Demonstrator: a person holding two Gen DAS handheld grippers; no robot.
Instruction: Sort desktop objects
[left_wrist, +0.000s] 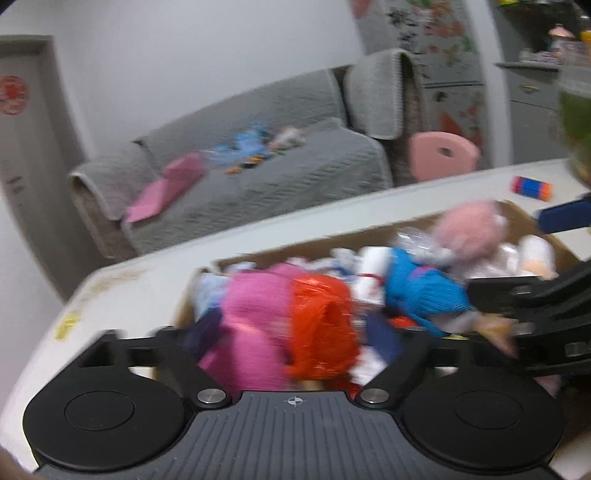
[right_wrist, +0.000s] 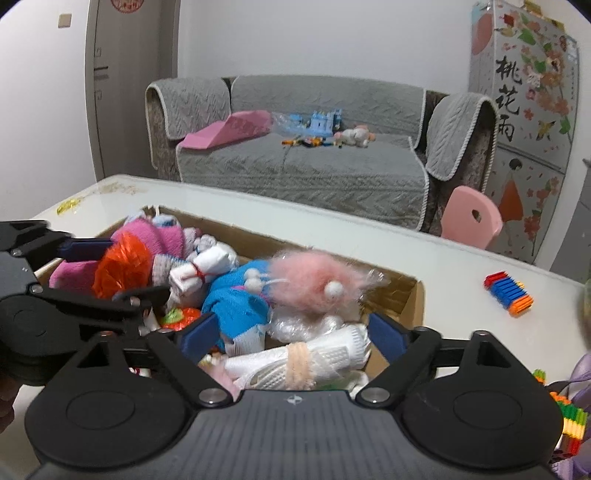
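A cardboard box (right_wrist: 413, 295) on the white table (right_wrist: 424, 251) is full of soft things: a pink fluffy item (right_wrist: 314, 284), a blue knit item (right_wrist: 236, 302), a pink knit item (right_wrist: 155, 236), an orange plastic bag (right_wrist: 122, 266) and white rolled cloths (right_wrist: 295, 362). My right gripper (right_wrist: 291, 336) is open above the box's near end, over the white cloths. My left gripper (left_wrist: 295, 332) is open with the orange bag (left_wrist: 321, 325) and pink knit (left_wrist: 251, 332) between its fingers; it also shows in the right wrist view (right_wrist: 96, 273).
A striped block toy (right_wrist: 509, 293) lies on the table to the right of the box. More coloured blocks (right_wrist: 569, 421) sit at the right edge. Beyond the table stand a grey sofa (right_wrist: 295, 166) and a pink chair (right_wrist: 472, 221).
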